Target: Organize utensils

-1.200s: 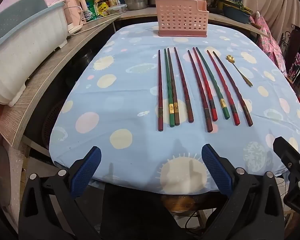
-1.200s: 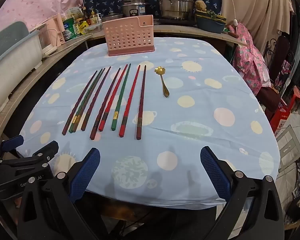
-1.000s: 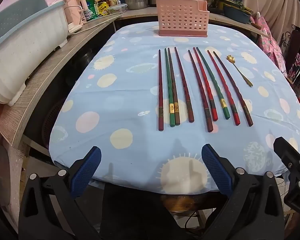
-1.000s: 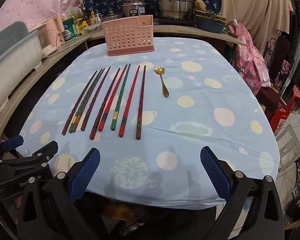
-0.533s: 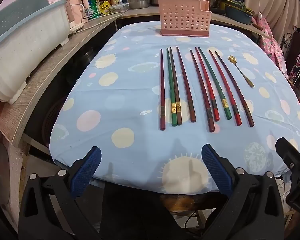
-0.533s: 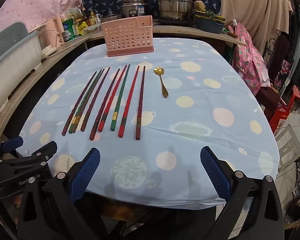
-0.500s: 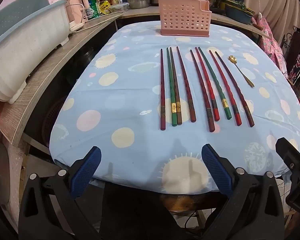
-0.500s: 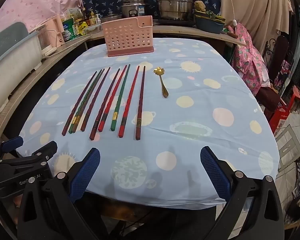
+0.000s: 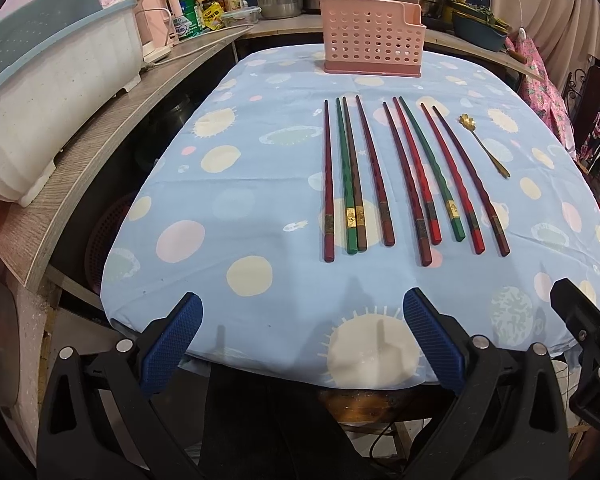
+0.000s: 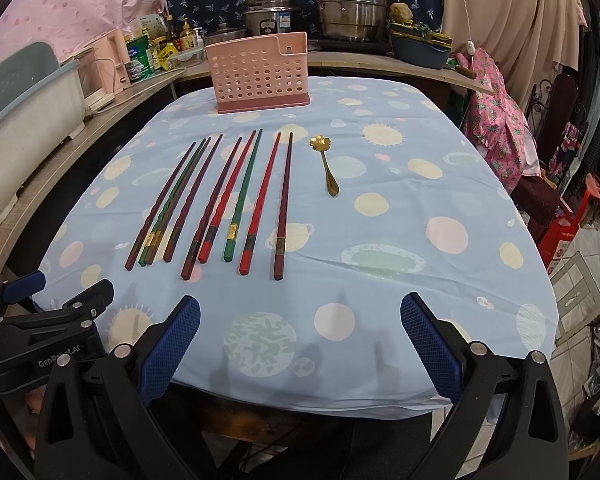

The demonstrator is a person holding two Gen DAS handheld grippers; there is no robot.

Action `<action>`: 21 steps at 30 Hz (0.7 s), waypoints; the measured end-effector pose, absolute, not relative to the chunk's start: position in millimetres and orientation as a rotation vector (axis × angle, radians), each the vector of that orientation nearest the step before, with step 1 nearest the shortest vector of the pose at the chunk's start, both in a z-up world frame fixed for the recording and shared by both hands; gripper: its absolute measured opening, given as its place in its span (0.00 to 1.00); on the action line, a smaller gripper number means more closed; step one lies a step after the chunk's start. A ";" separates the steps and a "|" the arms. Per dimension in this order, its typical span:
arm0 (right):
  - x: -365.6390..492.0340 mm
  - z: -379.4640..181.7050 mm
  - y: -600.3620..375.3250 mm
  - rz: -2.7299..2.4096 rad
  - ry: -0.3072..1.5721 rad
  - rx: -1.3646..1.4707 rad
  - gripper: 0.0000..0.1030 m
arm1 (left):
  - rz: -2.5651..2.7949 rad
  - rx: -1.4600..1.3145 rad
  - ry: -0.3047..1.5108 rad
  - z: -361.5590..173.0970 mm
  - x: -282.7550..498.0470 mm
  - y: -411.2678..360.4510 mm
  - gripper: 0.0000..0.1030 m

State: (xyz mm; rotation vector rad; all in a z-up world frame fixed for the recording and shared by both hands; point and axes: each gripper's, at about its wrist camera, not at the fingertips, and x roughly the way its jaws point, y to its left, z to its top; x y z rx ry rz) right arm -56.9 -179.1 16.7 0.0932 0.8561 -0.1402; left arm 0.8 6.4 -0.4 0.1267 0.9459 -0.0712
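Several red, green and brown chopsticks [image 9: 412,176] [image 10: 236,200] lie side by side on the blue dotted tablecloth [image 9: 260,184] [image 10: 400,240]. To their right rests a small gold spoon [image 9: 485,145] [image 10: 326,164]. A pink perforated utensil basket [image 9: 372,42] [image 10: 260,76] stands upright at the table's far end. My left gripper [image 9: 302,320] hovers open at the near table edge, short of the chopsticks. My right gripper [image 10: 300,318] is open too, near the front edge, nothing between its fingers.
A wooden counter [image 9: 100,148] runs along the left with a white and teal dish rack [image 9: 48,92], bottles and pots [image 10: 348,12] behind. A chair with pink cloth [image 10: 500,128] stands to the right of the table.
Both views have shifted only slightly; the chopsticks, spoon and basket stay where they were and both grippers remain open.
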 end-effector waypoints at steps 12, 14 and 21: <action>-56.5 16.7 -180.2 -0.143 0.854 0.094 0.94 | -0.069 0.126 0.948 0.0 1.0 5.2 0.93; -56.4 16.4 -180.2 -0.142 0.854 0.093 0.94 | -0.068 0.126 0.949 -0.1 0.9 5.1 0.93; -55.9 16.9 -181.1 -0.142 0.855 0.094 0.94 | -0.070 0.128 0.948 -0.2 0.8 5.2 0.93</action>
